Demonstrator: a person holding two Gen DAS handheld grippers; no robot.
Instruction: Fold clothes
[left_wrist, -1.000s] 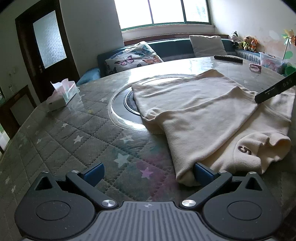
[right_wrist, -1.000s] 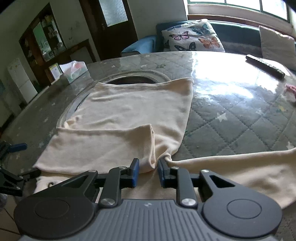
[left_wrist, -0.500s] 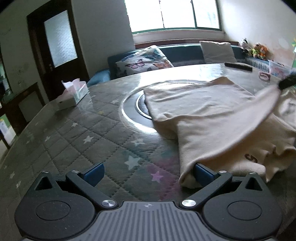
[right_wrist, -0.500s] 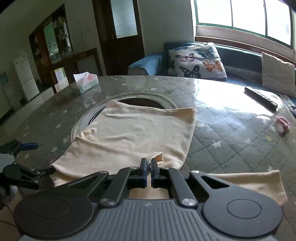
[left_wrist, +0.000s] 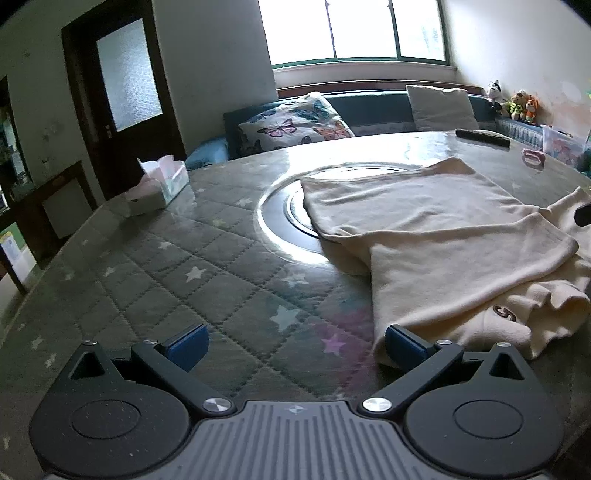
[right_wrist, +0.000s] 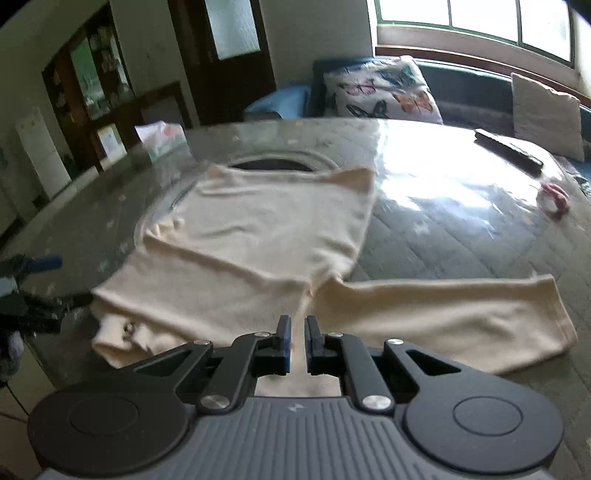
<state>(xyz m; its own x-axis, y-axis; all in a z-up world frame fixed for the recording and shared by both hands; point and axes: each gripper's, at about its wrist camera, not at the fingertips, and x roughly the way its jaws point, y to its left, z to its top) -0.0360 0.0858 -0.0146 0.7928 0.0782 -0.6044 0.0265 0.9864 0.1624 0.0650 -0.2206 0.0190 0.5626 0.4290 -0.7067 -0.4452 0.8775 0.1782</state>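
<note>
A cream sweater (left_wrist: 436, 236) lies on the round table, its left side folded over the body and a small logo near the crumpled front corner. In the right wrist view the sweater (right_wrist: 258, 229) is spread ahead, with one sleeve (right_wrist: 443, 314) stretched out to the right. My left gripper (left_wrist: 295, 343) is open wide and low over the table, its right fingertip (left_wrist: 402, 345) touching the sweater's near edge. My right gripper (right_wrist: 298, 343) hovers over the sweater's near side. Its jaws stand a narrow gap apart with no cloth between them. That view is blurred.
The quilted star-patterned table cover (left_wrist: 184, 280) has a glass ring at its centre. A tissue box (left_wrist: 159, 181) stands at the far left, and a remote (left_wrist: 484, 137) and a pink item (left_wrist: 533, 157) at the far right. Behind is a sofa with a butterfly cushion (left_wrist: 295, 123).
The right gripper closed on the folded layer and lifted it half a second ago. Its jaws have now parted slightly and the layer lies flat. The left gripper stayed open at the sweater's edge.
</note>
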